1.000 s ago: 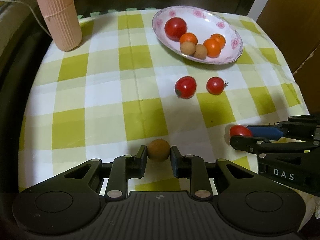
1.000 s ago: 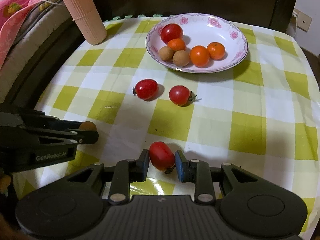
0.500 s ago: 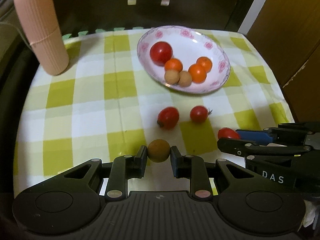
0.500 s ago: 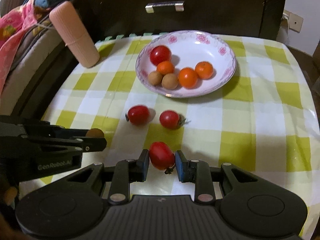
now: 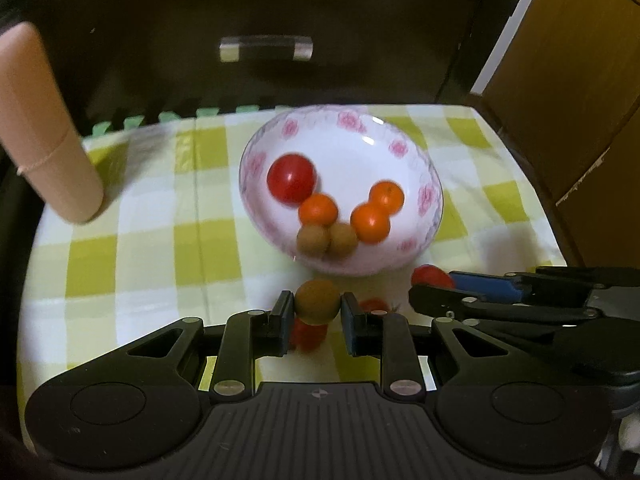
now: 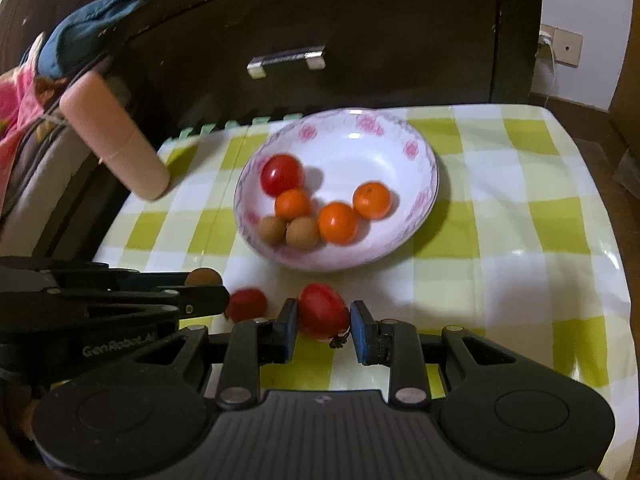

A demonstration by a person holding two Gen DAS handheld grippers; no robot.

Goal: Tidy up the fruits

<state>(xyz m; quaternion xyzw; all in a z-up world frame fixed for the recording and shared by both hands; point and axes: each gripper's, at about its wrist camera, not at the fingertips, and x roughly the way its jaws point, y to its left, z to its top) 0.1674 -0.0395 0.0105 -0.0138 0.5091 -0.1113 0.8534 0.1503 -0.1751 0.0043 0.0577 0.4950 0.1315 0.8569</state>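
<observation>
Both grippers hang side by side over the near part of the bench point(image 6: 520, 240), which is covered in a yellow-green and white checked cloth point(image 5: 132, 248), and each has a fruit clamped between its jaws. The left gripper point(image 5: 316, 308) is clenched on a small round brown fruit point(image 5: 317, 301); seen from the right wrist, that same fruit just peeks out past the tip of the left gripper's dark fingers. The right gripper point(image 6: 324, 314) is clenched on a red cherry tomato point(image 6: 323, 311), its little green stalk hanging down at the lower right.

Just beyond the two grippers stands the white bowl with pink flowers point(image 6: 420, 152) round its rim. Inside it lie a large red tomato point(image 6: 281, 174), three orange fruits point(image 6: 338, 223) and two brown fruits point(image 6: 303, 233), all gathered toward the near-left part of the bowl, with the brown pair touching each other at the front.

Loose on the cloth, a red tomato on the cloth point(image 6: 247, 304) lies between the two grippers, near the front rim of the bowl; the left wrist view shows red shapes under and beside its jaws, too blurred to count.

At the far left corner a ribbed pink cylinder point(image 5: 44, 136) stands on the cloth. Behind the bench is a dark drawer front with a metal handle point(image 6: 286, 60)
</observation>
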